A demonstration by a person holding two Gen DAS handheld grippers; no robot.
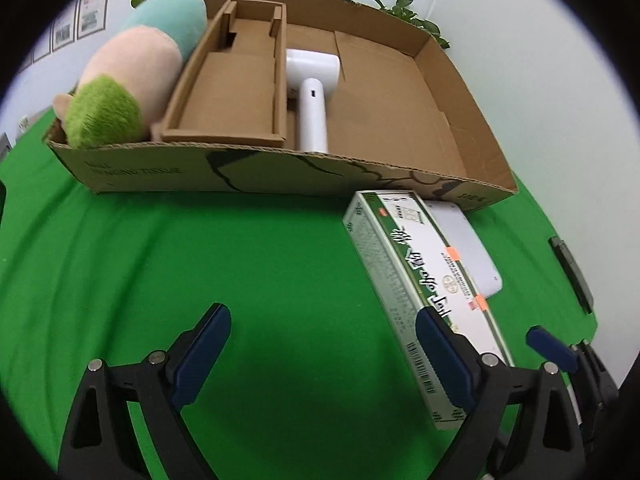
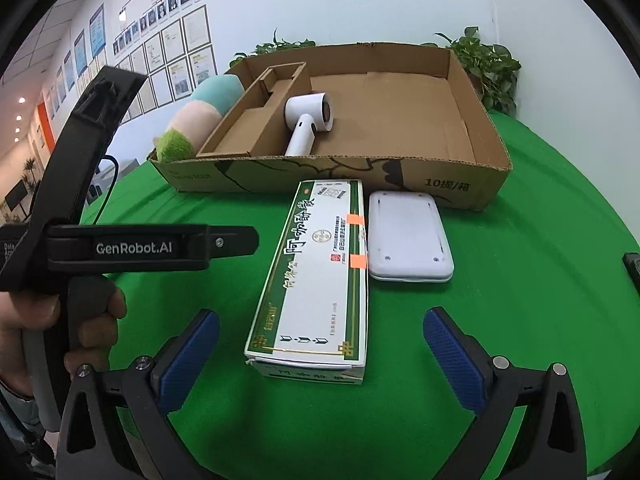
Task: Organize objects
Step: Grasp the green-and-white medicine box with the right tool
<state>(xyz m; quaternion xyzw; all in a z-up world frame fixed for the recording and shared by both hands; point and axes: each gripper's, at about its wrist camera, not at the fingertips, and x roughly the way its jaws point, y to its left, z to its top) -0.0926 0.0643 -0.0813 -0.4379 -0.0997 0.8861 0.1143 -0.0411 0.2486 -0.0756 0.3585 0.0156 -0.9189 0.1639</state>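
Long green-and-white carton (image 2: 316,276) on counter: judged light, stiff, crushable; grip across its narrow width. Right gripper (image 2: 320,356) and left gripper (image 1: 324,356) fingers both wide, empty.

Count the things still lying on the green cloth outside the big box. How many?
2. The long green-and-white box lies in the middle, and the flat white device sits just to its right, near the cardboard tray. More may be hidden off-frame.

Behind your green-covered table (image 2: 540,240), a pale wall (image 2: 360,8) carries rows of framed notices (image 2: 176,60); leafy plants (image 2: 484,64) line its base, and ceiling spotlights (image 2: 20,114) glow at left.
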